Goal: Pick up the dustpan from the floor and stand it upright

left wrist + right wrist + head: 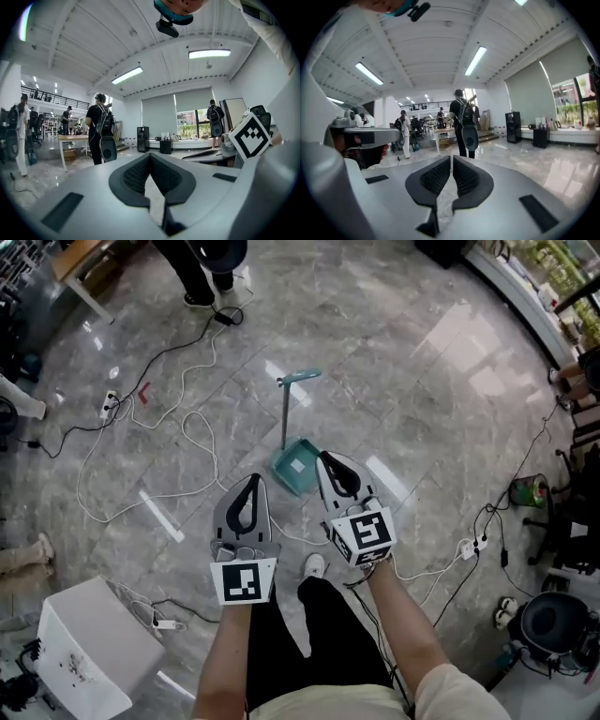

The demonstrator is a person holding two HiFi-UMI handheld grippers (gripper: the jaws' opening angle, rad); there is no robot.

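Note:
A teal dustpan (294, 466) lies flat on the grey marble floor in the head view, its long handle (285, 413) running away from me to a crossbar grip. My right gripper (324, 457) hovers shut just right of the pan's edge, holding nothing. My left gripper (253, 478) is shut and empty, a little left of the pan. Both gripper views look level across the room, and the dustpan does not show in them. The left gripper (150, 155) has its pads together, and the right gripper (452, 158) has its pads nearly touching.
White and black cables (192, 432) loop across the floor left of the dustpan, with a power strip (110, 405). A white box (84, 652) stands at lower left. A person (202, 268) stands at the far side. A black bin (553, 620) and chairs crowd the right edge.

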